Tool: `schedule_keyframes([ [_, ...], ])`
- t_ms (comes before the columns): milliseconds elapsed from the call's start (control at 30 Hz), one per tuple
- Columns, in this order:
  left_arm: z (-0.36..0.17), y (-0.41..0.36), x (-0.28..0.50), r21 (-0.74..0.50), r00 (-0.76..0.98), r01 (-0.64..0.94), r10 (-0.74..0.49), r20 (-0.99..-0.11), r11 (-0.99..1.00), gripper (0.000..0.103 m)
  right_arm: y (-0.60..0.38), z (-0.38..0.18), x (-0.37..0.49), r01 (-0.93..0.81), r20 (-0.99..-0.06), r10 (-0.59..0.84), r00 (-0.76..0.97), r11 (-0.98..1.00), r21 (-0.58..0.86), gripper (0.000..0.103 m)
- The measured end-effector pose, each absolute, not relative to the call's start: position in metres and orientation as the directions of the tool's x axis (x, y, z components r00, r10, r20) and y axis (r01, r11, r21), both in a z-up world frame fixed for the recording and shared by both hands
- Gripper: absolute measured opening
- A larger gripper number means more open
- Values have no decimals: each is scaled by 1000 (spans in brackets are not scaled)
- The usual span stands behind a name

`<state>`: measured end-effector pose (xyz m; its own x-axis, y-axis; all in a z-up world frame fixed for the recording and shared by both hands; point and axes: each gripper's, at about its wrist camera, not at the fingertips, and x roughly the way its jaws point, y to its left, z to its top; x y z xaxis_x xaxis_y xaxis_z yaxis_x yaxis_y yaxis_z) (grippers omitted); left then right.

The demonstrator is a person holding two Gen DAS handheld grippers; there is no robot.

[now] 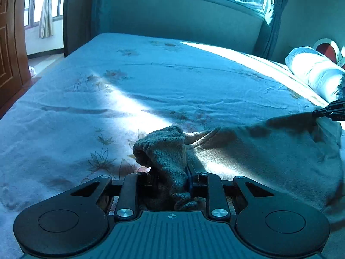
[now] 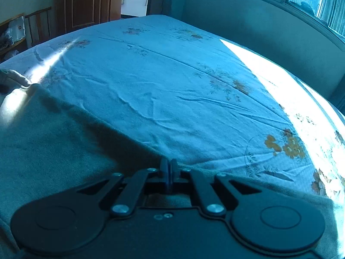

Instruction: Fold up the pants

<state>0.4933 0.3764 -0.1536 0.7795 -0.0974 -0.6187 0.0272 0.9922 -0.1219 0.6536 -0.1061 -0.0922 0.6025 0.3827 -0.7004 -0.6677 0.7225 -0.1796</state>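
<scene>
Between left gripper (image 1: 170,172) fingers: bunched end of grey-brown knitted pants (image 1: 269,151), clamped | right gripper (image 2: 167,170) fingers pressed together on pants' far edge | pants spread over floral bedsheet (image 2: 172,86)

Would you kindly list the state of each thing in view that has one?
Left hand-held gripper: shut on a bunched end of the pants.
Right hand-held gripper: shut at the pants' edge.
Pants: spread across the bed, not yet folded.
Bed sheet: wrinkled.
Wooden door: closed.
</scene>
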Motion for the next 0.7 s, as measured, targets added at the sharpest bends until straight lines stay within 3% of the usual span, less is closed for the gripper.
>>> schedule_keyframes([
  [167, -119, 382, 426, -121, 859, 178, -214, -466, 977, 25, -141, -42, 565, -693, -642, 417, 643, 673, -257, 0],
  [333, -114, 371, 373, -88, 868, 212, -229, -441, 973, 25, -166, -41, 510, -715, -663, 406, 629, 637, -288, 0],
  [433, -102, 363, 359, -55, 883, 222, -225, -413, 974, 24, -153, -48, 524, -704, -664, 399, 633, 653, -279, 4],
  [467, -99, 362, 355, -51, 885, 225, -226, -406, 973, 24, -147, -50, 529, -699, -647, 406, 646, 656, -286, 21],
  [500, -97, 361, 351, -55, 885, 231, -234, -402, 971, 24, -143, -52, 534, -697, -617, 428, 660, 656, -291, 24],
  [700, -100, 361, 346, -47, 881, 223, -222, -418, 974, 24, -99, -77, 601, -732, -636, 450, 627, 621, -281, 23],
])
